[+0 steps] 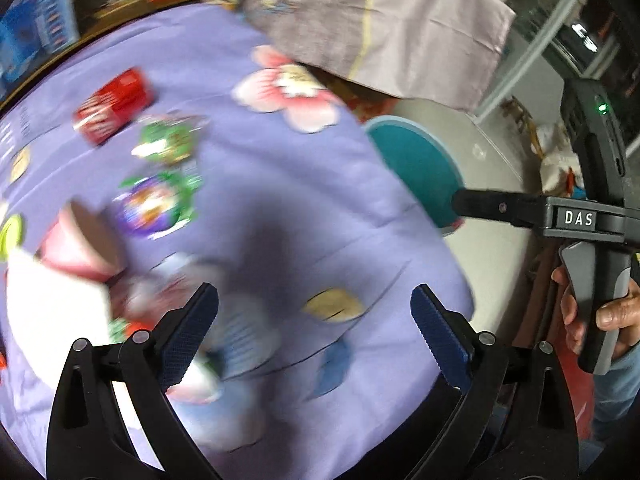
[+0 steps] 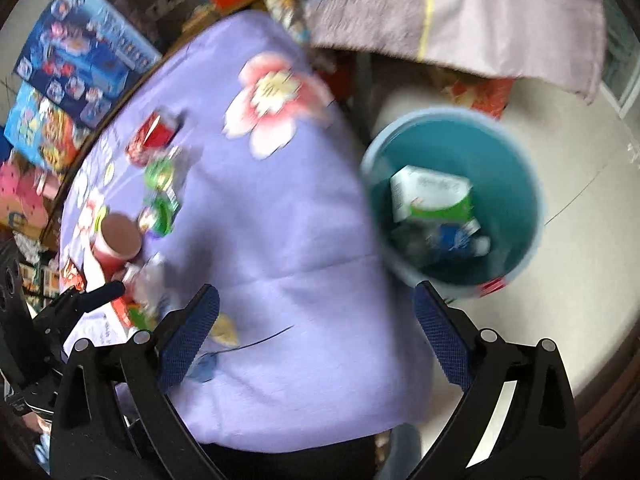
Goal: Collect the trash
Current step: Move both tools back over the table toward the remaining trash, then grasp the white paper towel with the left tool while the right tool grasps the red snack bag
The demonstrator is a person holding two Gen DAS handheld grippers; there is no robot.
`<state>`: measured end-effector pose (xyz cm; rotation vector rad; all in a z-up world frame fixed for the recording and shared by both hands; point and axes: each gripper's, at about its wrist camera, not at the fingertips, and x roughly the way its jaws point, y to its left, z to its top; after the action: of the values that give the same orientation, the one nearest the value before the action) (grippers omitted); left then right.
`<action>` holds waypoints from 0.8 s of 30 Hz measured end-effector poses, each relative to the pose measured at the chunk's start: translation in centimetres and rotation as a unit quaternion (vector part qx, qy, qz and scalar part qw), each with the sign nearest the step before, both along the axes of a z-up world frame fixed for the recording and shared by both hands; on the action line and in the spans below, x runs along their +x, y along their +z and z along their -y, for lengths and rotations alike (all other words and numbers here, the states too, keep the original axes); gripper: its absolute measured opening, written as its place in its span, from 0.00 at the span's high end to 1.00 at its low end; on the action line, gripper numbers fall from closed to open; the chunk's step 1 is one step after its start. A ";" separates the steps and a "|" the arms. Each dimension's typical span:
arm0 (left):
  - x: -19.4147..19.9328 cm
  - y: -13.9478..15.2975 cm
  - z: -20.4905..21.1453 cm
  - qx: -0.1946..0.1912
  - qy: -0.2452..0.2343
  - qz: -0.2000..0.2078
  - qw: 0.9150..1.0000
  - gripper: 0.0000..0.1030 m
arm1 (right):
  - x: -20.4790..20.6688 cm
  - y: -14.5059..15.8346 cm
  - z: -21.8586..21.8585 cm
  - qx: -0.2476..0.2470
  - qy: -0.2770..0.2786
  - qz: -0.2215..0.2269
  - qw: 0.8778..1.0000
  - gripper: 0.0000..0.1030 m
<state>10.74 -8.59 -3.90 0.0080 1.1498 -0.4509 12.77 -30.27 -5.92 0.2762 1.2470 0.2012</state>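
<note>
A table under a purple flowered cloth point(image 1: 280, 200) point(image 2: 280, 220) holds trash at its left: a red can point(image 1: 114, 106) point(image 2: 150, 138), green and purple wrappers point(image 1: 160, 184) point(image 2: 160, 200), a pink paper cup point(image 1: 80, 240) point(image 2: 116, 240) and crumpled wrappers point(image 1: 172, 292) point(image 2: 146, 280). A teal bin point(image 2: 456, 200) point(image 1: 416, 168) stands on the floor to the right, with a white and green carton point(image 2: 430, 196) and a blue packet inside. My left gripper point(image 1: 314, 332) is open and empty above the cloth, near the crumpled wrappers. My right gripper point(image 2: 316, 332) is open and empty between table and bin. Both views are blurred.
A grey-pink cloth point(image 1: 380, 28) point(image 2: 460, 8) hangs at the back. Colourful boxes point(image 2: 80, 60) stand left of the table. The right gripper's body point(image 1: 592, 220) and the hand holding it show at the right of the left wrist view. The floor point(image 2: 580, 168) is pale.
</note>
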 end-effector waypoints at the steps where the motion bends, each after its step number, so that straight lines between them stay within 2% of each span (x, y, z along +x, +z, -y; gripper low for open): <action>1: -0.5 0.1 -1.6 0.004 0.013 0.005 1.000 0.06 | -0.1 -0.3 -1.1 -0.002 0.008 -0.009 1.000 0.09; 8: -3.1 -0.1 -11.1 0.028 0.095 0.023 0.995 0.05 | -1.3 -0.6 -9.1 -0.017 0.085 -0.020 0.996 0.09; 14: -3.7 -2.3 -17.0 0.035 0.157 -0.004 0.987 0.05 | -2.2 -1.4 -13.6 -0.024 0.129 -0.029 0.991 0.09; 19: -3.6 -3.3 -18.8 0.030 0.171 -0.008 0.985 0.05 | -1.8 -2.0 -14.7 -0.034 0.133 -0.040 0.990 0.09; 24: -3.4 -3.9 -17.9 0.045 0.148 0.008 0.988 0.05 | -1.7 -2.3 -14.7 -0.035 0.130 -0.044 0.990 0.09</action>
<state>7.36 9.35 -7.82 -0.0801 1.1324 -0.1360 11.11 -15.54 -8.20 0.0613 1.3742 0.3721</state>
